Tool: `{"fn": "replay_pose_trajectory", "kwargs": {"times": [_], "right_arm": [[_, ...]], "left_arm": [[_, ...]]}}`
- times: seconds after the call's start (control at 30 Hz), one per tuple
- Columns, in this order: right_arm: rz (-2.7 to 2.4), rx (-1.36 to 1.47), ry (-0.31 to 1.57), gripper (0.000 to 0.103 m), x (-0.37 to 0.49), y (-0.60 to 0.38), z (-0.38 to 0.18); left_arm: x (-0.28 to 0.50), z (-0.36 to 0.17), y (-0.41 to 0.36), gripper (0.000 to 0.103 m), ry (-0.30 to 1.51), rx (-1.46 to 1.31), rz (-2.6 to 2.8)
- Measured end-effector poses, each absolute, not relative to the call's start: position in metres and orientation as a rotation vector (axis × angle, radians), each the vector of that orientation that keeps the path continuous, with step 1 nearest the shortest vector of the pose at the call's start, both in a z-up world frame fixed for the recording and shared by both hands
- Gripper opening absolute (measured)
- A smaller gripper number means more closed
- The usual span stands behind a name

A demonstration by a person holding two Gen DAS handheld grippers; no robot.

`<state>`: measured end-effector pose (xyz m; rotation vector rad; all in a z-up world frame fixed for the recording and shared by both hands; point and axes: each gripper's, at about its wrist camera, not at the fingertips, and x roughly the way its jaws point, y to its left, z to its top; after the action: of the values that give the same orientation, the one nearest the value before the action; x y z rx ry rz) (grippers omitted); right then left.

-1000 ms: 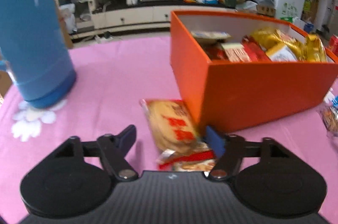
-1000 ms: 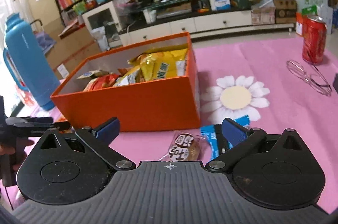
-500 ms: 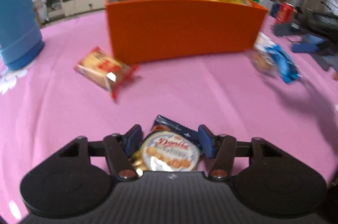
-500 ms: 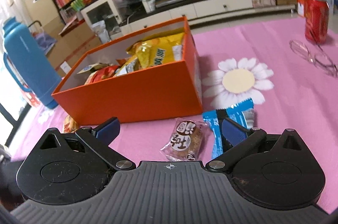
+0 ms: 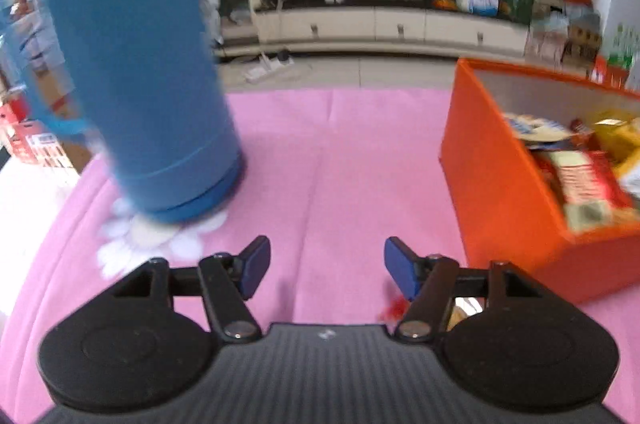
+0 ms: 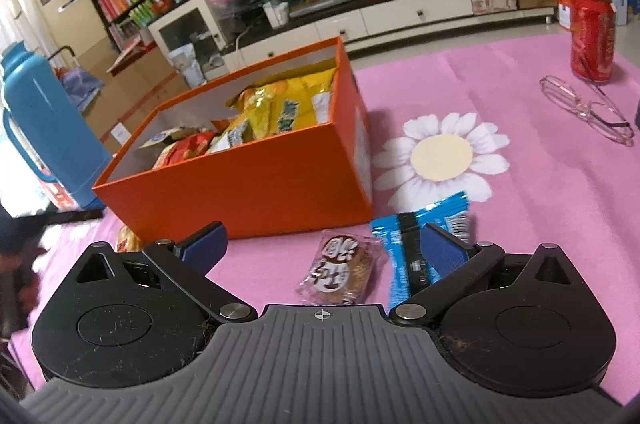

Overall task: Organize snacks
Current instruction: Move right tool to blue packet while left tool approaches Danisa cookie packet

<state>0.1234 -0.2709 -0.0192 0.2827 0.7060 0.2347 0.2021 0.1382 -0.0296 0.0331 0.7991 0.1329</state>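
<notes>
The left gripper (image 5: 327,266) has swung from the round cookie pack toward the orange box (image 5: 508,191), jaws just opened, spread and empty.

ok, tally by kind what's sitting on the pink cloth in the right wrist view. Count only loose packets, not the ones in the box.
loose snack packets: 3 (brown packet, blue packet, yellow packet, mostly hidden)
orange box: 1
blue thermos: 1
red can: 1
glasses: 1
Total: 7
</notes>
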Motion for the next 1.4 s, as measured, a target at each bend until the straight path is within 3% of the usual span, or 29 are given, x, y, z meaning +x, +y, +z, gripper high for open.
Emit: {"fn": "replay_pose_trajectory", "kwargs": {"times": [0.17,0.6,0.77,0.87,1.23,1.4], "right_arm": [[0.264,0.218,0.713,0.093,0.124,-0.254,-0.02],[0.237,0.329,0.709,0.093,0.121,-0.276,-0.017],[0.22,0.337,0.687,0.093,0.113,-0.289,-0.011],[0.204,0.338,0.679,0.093,0.1,-0.304,-0.009],[0.135,0.088,0.762,0.093,0.083,-0.303,-0.04],[0.088,-0.037,0.754,0.077,0.115,-0.284,-0.05]], "left_arm": [[0.226,-0.053,0.132,0.069,0.832,0.122,0.105],[0.093,-0.048,0.078,0.071,0.792,0.371,-0.1],[0.065,-0.02,0.08,0.072,0.742,0.233,-0.057],[0.039,-0.006,0.065,0.078,0.748,0.176,-0.252],[0.018,-0.04,0.022,0.08,0.795,0.309,-0.449],[0.02,-0.047,0.03,0.08,0.79,0.3,-0.49]]}}
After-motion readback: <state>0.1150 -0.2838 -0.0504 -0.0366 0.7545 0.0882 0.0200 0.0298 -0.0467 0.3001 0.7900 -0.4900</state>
